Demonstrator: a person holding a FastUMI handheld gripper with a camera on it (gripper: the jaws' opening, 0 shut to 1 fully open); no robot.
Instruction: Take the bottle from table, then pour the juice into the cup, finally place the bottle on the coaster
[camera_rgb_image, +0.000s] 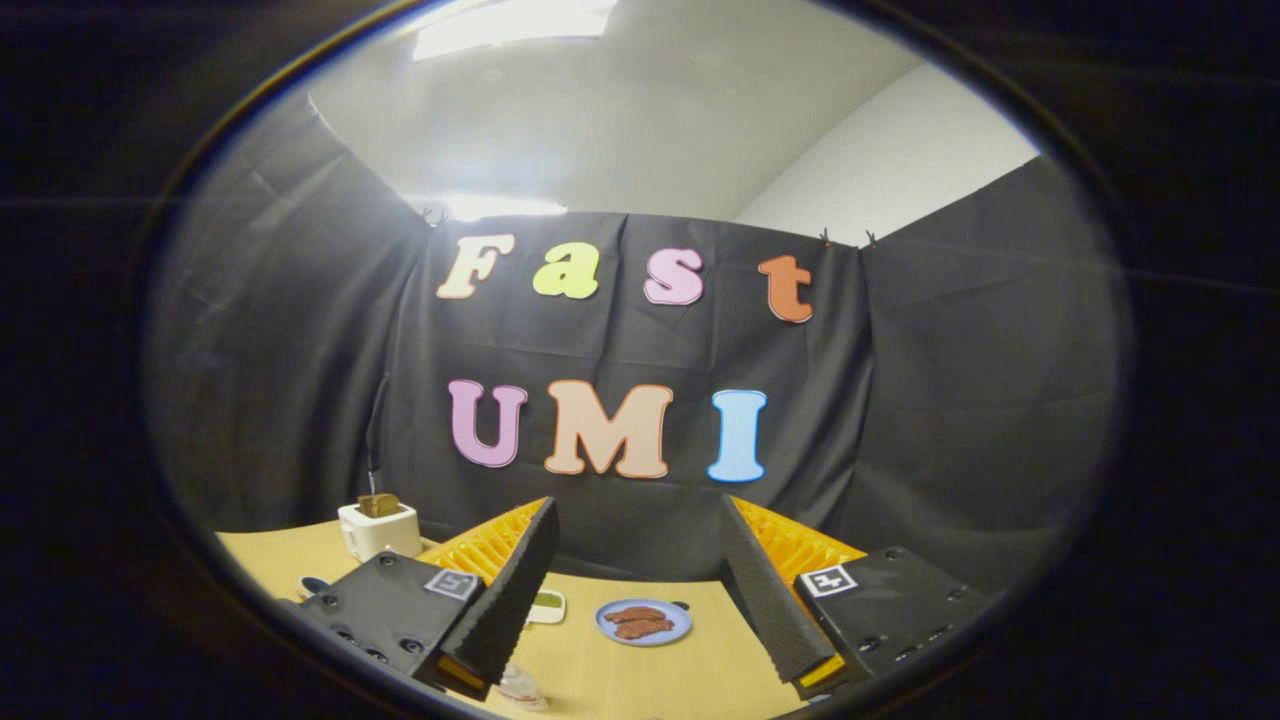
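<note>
My gripper (637, 510) is held high above a light wooden table (700, 670), open, with nothing between its fingers. Low beside the left finger (510, 590) a small clear object (522, 688) peeks out; most of it is hidden and I cannot tell whether it is the bottle or the cup. A dark blue round thing (312, 585) lies at the table's left edge, half covered by the gripper body. I cannot make out a coaster for certain.
A white toaster (378, 528) with a brown slice in it stands at the table's far left. Between and beyond the fingers lie a blue plate (643, 622) with brown pieces and a small white dish (547, 604) with something green. Black cloth walls the table.
</note>
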